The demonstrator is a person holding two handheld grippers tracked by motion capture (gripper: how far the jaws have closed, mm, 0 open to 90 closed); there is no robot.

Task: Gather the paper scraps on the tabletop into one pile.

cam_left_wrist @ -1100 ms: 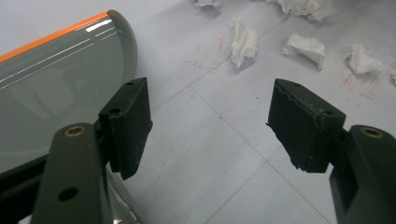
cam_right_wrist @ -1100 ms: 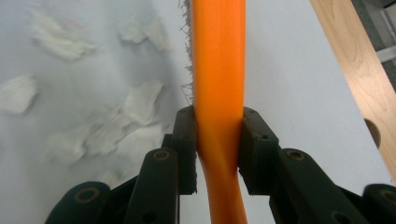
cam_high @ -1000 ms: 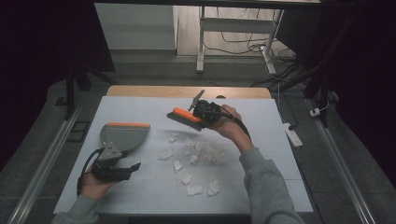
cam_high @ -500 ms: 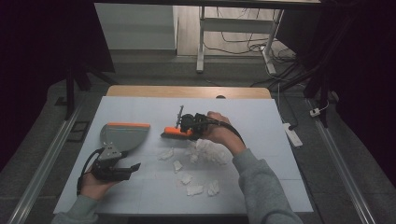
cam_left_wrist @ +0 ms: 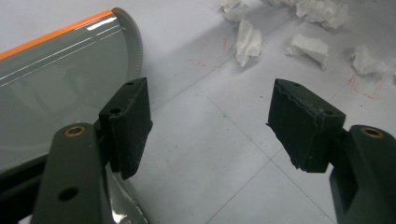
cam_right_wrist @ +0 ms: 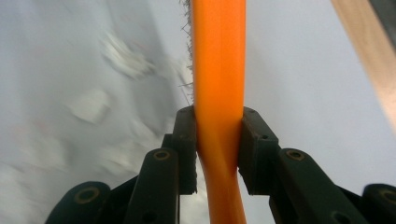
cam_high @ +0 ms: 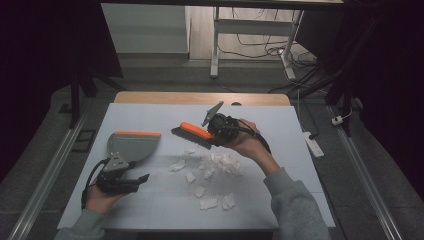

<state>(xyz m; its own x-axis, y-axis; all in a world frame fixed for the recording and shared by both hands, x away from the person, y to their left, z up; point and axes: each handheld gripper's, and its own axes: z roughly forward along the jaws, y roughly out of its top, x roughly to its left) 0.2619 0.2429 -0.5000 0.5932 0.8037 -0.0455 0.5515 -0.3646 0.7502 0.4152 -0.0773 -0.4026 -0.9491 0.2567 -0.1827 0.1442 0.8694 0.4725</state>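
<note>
Two claws are seen over the white counter (cam_high: 150,210). The right claw (cam_high: 214,136) is clamped on the orange handle of a hand brush (cam_high: 192,135), held above a scatter of crumpled paper scraps (cam_high: 215,165). The left claw (cam_high: 142,178) is held wide open with nothing between its jaws, just beside the grey dustpan (cam_high: 132,146).

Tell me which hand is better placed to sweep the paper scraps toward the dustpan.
The right. Its tool is already shut on the orange brush, raised just above the paper scraps. The left tool is open and holds nothing, beside the dustpan.
</note>
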